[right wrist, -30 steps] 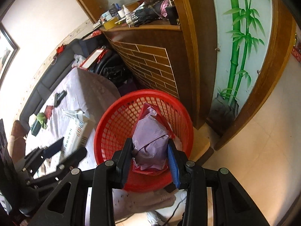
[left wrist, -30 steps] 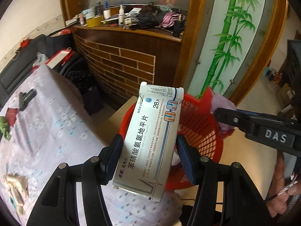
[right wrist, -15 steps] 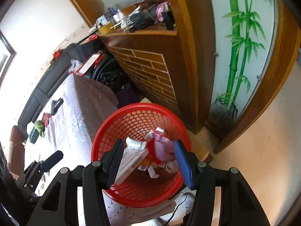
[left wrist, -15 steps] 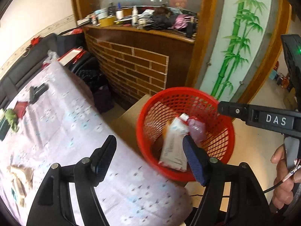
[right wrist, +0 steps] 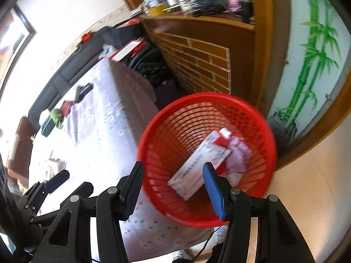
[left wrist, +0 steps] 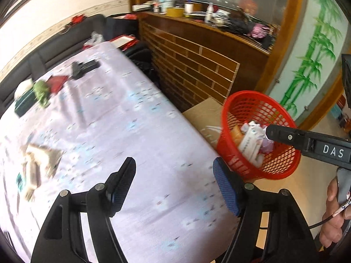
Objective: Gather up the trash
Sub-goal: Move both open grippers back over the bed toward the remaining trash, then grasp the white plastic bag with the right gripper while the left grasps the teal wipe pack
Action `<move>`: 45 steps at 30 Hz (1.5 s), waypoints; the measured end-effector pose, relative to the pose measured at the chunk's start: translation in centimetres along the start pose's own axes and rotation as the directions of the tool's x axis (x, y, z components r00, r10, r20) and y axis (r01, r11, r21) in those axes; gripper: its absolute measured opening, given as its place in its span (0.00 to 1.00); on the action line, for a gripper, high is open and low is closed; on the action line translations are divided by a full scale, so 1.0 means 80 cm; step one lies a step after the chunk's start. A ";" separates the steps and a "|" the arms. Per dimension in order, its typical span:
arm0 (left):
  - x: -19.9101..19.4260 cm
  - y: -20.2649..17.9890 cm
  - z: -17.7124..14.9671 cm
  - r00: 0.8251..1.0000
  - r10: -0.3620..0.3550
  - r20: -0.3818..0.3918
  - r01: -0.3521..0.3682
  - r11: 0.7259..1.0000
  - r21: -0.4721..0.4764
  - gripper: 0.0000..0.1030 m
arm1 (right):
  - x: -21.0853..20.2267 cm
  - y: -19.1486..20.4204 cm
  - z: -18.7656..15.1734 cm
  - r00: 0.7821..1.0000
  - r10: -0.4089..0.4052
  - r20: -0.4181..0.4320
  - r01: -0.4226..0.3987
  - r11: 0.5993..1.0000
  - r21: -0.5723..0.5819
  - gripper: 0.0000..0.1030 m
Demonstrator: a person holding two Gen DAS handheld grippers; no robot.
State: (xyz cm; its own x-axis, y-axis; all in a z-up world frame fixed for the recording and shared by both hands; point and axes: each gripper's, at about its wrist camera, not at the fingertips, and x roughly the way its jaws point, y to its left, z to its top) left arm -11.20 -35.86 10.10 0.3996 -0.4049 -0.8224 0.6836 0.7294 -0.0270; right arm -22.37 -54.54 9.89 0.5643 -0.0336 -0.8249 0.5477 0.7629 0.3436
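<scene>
Beside the red basket (right wrist: 263, 131), both grippers' fingers (left wrist: 122, 182) gape empty; crumpled paper scraps (left wrist: 37, 164) on the desk (left wrist: 131, 131) look light, soft; pinch mid-bulk.

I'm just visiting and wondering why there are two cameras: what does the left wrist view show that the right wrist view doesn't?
Only the left wrist view shows the person's hand and crumpled beige paper lying on the cloth. Only the right wrist view shows the framed picture on the wall. Both show the round red plastic mesh basket holding the white medicine box, and the lilac flowered tablecloth.
</scene>
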 end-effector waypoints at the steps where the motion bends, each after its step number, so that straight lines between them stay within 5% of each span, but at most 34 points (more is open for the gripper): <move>1: -0.002 0.008 -0.004 1.000 0.007 0.000 -0.007 1.000 -0.014 0.69 | 0.002 0.006 -0.001 1.000 0.004 -0.004 -0.004 1.000 -0.011 0.58; 9: -0.028 0.087 -0.044 0.997 0.078 -0.008 -0.079 0.984 -0.161 0.69 | 0.032 0.090 -0.024 0.994 0.065 -0.086 -0.077 0.986 -0.151 0.58; 18: -0.059 0.177 -0.102 0.986 0.161 -0.047 -0.168 0.931 -0.324 0.69 | 0.068 0.191 -0.049 0.977 0.106 -0.186 -0.163 0.931 -0.327 0.58; 31: -0.094 0.292 -0.183 0.953 0.267 -0.142 -0.303 0.839 -0.453 0.69 | 0.173 0.390 -0.051 0.938 0.154 -0.311 -0.317 0.744 -0.588 0.60; 37: -0.102 0.332 -0.213 0.940 0.283 -0.189 -0.341 0.795 -0.501 0.70 | 0.240 0.473 -0.037 0.939 0.131 -0.318 -0.321 0.667 -0.672 0.61; 45: -0.106 0.367 -0.224 0.934 0.294 -0.205 -0.358 0.759 -0.544 0.70 | 0.297 0.525 -0.042 0.934 0.096 -0.345 -0.329 0.607 -0.723 0.61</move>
State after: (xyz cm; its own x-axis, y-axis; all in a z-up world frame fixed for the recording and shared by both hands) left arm -5.47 -1.14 6.11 0.4487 -0.0507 -0.8922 0.0437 0.9984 -0.0348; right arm 11.98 -21.15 3.23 0.3660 0.2643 -0.8923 -0.2998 0.9412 0.1558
